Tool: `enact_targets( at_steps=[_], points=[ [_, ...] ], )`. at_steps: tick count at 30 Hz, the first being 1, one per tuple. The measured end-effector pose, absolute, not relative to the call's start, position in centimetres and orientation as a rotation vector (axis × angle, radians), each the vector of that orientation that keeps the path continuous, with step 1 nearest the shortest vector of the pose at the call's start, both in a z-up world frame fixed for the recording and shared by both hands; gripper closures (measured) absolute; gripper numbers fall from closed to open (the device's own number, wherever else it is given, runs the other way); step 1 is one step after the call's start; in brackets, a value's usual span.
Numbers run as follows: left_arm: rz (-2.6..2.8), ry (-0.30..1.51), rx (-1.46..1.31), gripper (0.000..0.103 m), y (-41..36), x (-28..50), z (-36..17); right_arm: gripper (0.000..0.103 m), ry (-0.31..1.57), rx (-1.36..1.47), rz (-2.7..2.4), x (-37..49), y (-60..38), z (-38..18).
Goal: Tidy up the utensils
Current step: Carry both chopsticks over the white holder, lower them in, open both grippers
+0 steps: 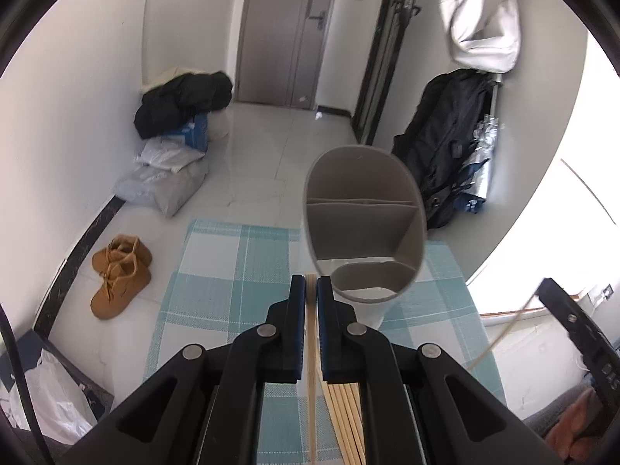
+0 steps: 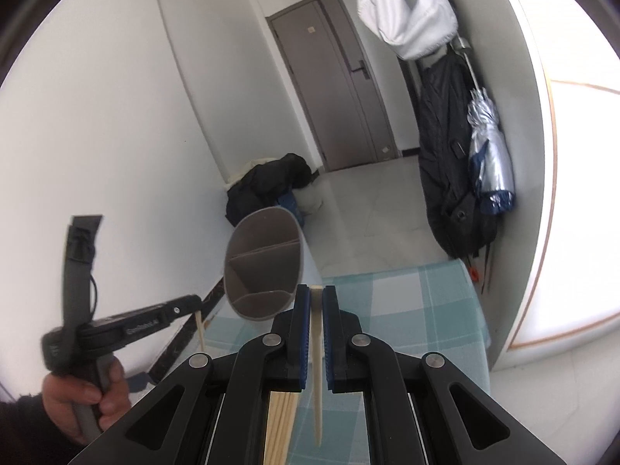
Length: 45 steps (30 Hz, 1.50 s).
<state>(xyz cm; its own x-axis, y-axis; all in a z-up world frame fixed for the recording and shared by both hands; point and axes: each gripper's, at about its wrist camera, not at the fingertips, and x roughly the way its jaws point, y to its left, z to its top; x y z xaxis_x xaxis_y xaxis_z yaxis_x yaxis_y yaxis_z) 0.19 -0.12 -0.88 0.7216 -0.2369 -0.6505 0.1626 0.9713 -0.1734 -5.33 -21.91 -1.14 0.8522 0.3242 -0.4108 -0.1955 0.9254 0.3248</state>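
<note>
Carrying one chopstick in each gripper toward the grey divided holder, with slips and misses being risked.

From the left wrist view, the left gripper (image 1: 311,285) is being held nearly shut on a single wooden chopstick (image 1: 311,348), whose tip is barely showing past the pads; the utensil holder (image 1: 364,224) is being seen just ahead and to the right on the checked mat (image 1: 232,271), with a loose bundle of chopsticks (image 1: 345,418) lying below. So thin a stick could be pivoted or dropped if the grip is being loosened. From the right wrist view, the right gripper (image 2: 316,298) is likewise being kept closed on a pale chopstick (image 2: 317,368), with the holder (image 2: 263,263) ahead and left; the light holder could be knocked over, or a divider struck, if the sticks are being lowered at a slant.
</note>
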Motion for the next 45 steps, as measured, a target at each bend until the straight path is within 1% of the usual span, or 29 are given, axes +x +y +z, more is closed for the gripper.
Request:
enact_targets(
  at_steps=[2, 5, 12, 21, 26, 36, 45],
  points=[
    [-0.206, 0.705, -0.096, 0.101, 0.3, -0.7, -0.6, 0.098, 0.475, 0.269, 0.289, -5.4, -21.3, -1.1],
    [-0.216, 0.71, -0.123, 0.101, 1.0, -1.2, -0.5, 0.098, 0.47, 0.242, 0.296, -5.6, -20.4, -1.0],
    [-0.223, 0.689, -0.132, 0.101, 1.8, -0.8, 0.7, 0.098, 0.467, 0.181, 0.283, -5.5, -18.7, -0.5],
    [-0.278, 0.72, -0.103, 0.101, 1.7, 0.1, 1.7, 0.098, 0.45, 0.164, 0.28, -5.2, -17.7, 0.9],
    [-0.302, 0.735, -0.043, 0.101, 1.2, 0.4, 2.9, 0.098, 0.441, 0.168, 0.285, -4.6, -18.0, 2.2],
    [-0.409, 0.78, -0.053, 0.101, 1.0, 2.0, 8.2, 0.098, 0.422, 0.137, 0.31, -2.2, -18.1, 6.2],
    [-0.494, 0.745, -0.107, 0.101, 0.6, 5.0, 13.4, 0.098, 0.341, 0.116, 0.341, 1.3, -18.8, 11.8]
  ],
)
